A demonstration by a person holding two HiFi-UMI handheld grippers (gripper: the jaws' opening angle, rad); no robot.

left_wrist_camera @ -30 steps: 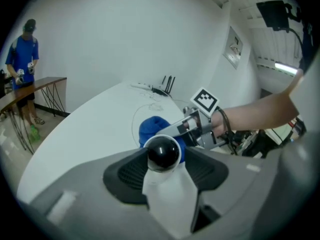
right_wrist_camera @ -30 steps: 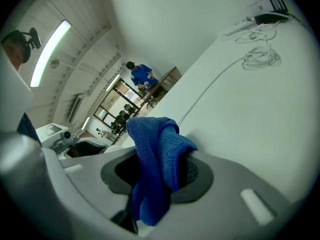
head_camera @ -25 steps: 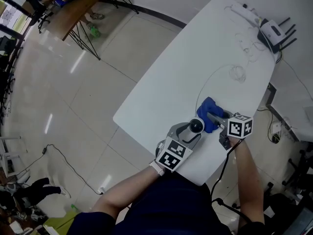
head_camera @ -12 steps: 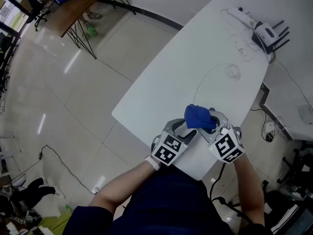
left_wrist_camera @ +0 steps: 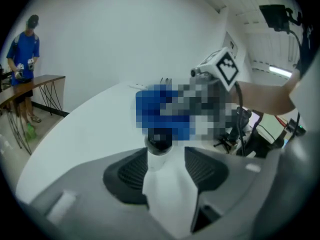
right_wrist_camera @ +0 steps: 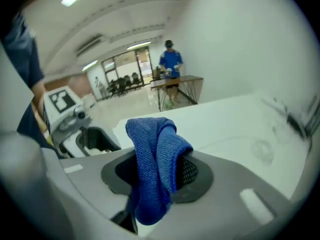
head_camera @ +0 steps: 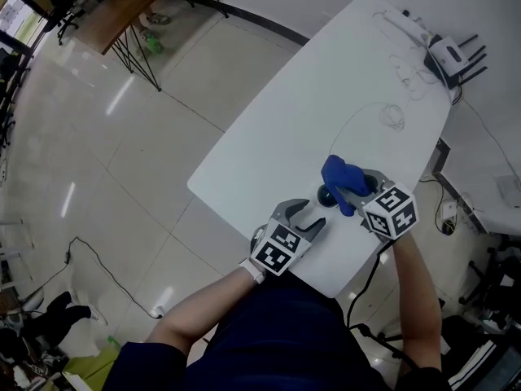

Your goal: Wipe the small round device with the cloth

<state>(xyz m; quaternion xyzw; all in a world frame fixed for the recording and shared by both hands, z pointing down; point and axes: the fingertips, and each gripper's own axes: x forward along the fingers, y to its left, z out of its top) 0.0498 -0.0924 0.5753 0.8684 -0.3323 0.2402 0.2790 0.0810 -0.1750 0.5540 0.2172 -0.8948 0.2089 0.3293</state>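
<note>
Right tongs (right_wrist_camera: pixel 158 158), clamping the cloth (head_camera: pixel 340 179), have shifted and uncovered the device (head_camera: pixel 326 195) gripped by left tongs (left_wrist_camera: pixel 162 156).

A big white table (head_camera: pixel 309 112) with round corners is standing on a shiny, pale floor (head_camera: pixel 122 153). At the far corner of the table, a small white box with black sticks poking up (head_camera: pixel 449 54) is sitting. Just beside it, a long white strip (head_camera: pixel 400 20) is lying near the edge. Thin loose wires (head_camera: pixel 411 70) are lying close to the box. A little coil of wire (head_camera: pixel 395 118) is resting nearer the middle, and one thin wire (head_camera: pixel 346 133) is curving away from it across the top.
</note>
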